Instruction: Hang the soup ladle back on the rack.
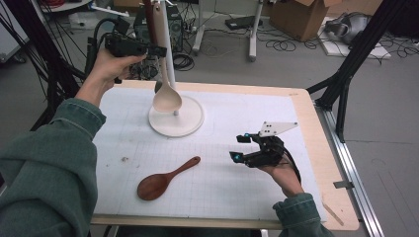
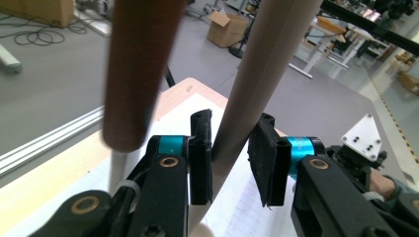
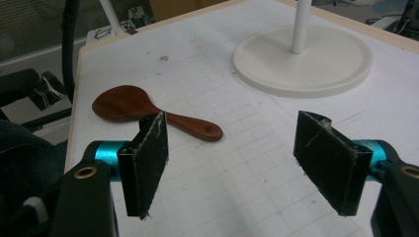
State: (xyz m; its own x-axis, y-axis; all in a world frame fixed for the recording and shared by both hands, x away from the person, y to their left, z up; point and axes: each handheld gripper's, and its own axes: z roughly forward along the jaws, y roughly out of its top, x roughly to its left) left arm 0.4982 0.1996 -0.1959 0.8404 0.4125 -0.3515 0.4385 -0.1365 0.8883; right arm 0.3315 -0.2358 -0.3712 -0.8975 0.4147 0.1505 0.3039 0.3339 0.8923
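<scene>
A white stand (image 1: pixel 176 118) with an upright pole (image 1: pixel 165 34) sits at the table's back left. From its top hang a pale wooden spoon (image 1: pixel 166 98) and a dark brown handle (image 1: pixel 150 22). My left gripper (image 1: pixel 157 50) is raised beside the pole. Its jaws straddle the pale spoon's handle (image 2: pixel 252 74): one pad touches it and a narrow gap shows at the other, so my left gripper (image 2: pixel 234 118) is open. A second brown spoon (image 1: pixel 165 178) lies flat on the white mat. My right gripper (image 1: pixel 238 148) rests open and empty to its right, its jaws (image 3: pixel 232 158) facing that spoon (image 3: pixel 133 106).
The white gridded mat (image 1: pixel 222 113) covers most of the wooden table (image 1: pixel 321 148). The stand's round base (image 3: pixel 321 59) lies beyond the right gripper. Black frame legs (image 1: pixel 346 74), cables and cardboard boxes (image 1: pixel 301 17) stand on the floor behind the table.
</scene>
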